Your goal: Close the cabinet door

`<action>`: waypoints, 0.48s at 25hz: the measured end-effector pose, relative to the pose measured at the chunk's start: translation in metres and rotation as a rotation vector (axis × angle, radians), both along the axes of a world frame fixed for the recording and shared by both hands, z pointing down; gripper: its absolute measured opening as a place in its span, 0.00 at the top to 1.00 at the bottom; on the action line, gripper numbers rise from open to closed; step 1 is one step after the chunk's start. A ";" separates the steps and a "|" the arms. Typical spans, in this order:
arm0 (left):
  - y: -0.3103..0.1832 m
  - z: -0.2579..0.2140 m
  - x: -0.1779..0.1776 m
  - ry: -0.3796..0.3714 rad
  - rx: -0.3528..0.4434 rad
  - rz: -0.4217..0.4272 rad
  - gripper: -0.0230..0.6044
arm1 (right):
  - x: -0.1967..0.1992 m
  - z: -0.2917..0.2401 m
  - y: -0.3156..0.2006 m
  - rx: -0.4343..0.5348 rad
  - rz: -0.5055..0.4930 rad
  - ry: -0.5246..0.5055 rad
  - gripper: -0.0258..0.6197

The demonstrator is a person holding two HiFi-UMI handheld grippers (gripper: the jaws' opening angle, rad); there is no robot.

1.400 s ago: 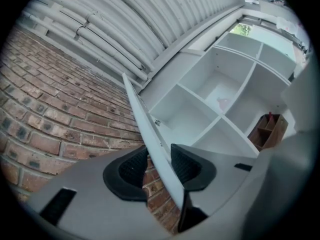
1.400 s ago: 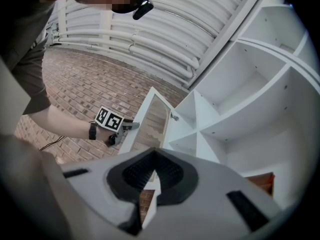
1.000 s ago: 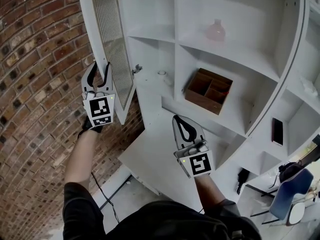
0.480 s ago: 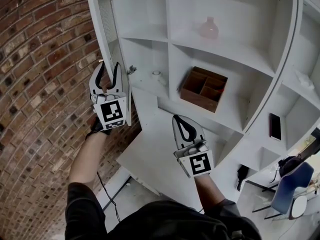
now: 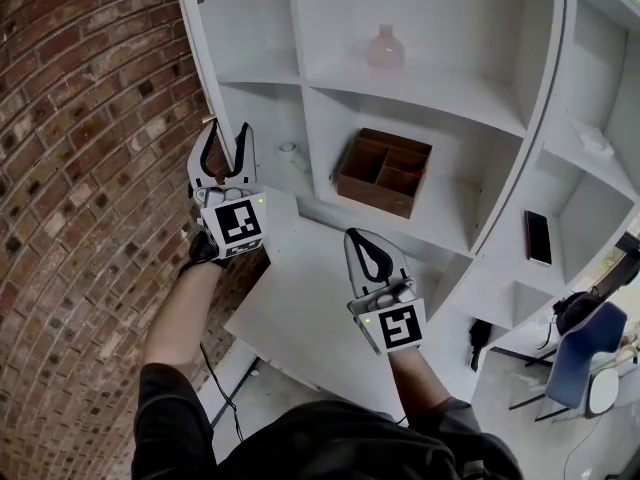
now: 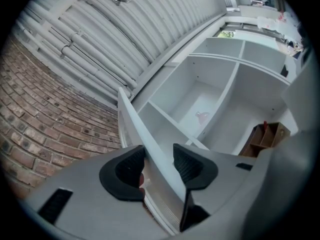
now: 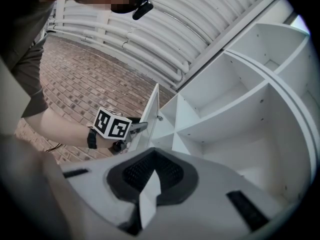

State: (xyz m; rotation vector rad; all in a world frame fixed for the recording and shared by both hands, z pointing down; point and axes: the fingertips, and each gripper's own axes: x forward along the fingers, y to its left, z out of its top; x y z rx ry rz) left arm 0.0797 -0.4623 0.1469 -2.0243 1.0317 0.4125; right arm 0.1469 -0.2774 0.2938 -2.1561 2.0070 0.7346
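Cabinet door (image 6: 131,120) sits edge-on between the fingers (image 6: 125,171) of my left gripper (image 5: 228,140). The jaws have just been opening. In the left gripper view the black pads straddle the door's free edge. One pad lies close against its slatted face and the other stands a little apart, so I read no squeeze on it. My right gripper (image 5: 362,243) has its fingers pressed together with nothing between them, and it hangs over a white ledge (image 5: 290,318) below the shelves.

Moving outward, the door stands open at the left side of the white cabinet (image 5: 450,98), swung out near the brick wall (image 5: 90,168). The left gripper is at the door's lower part. Inside the cabinet, a compartmented wooden box (image 5: 385,171) rests on a middle shelf, to the right of the door. A pink vase (image 5: 384,46) stands on the shelf above it. A blue chair (image 5: 580,363) is at the far lower right.
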 end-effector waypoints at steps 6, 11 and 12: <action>0.002 0.005 0.031 -0.012 0.004 0.020 0.67 | 0.024 0.005 0.014 -0.001 0.045 -0.016 0.96; 0.002 0.005 0.047 -0.015 0.000 0.021 0.67 | 0.040 0.007 0.021 -0.002 0.068 -0.027 0.96; 0.003 0.005 0.050 -0.018 0.000 0.023 0.67 | 0.042 0.007 0.022 -0.002 0.070 -0.028 0.96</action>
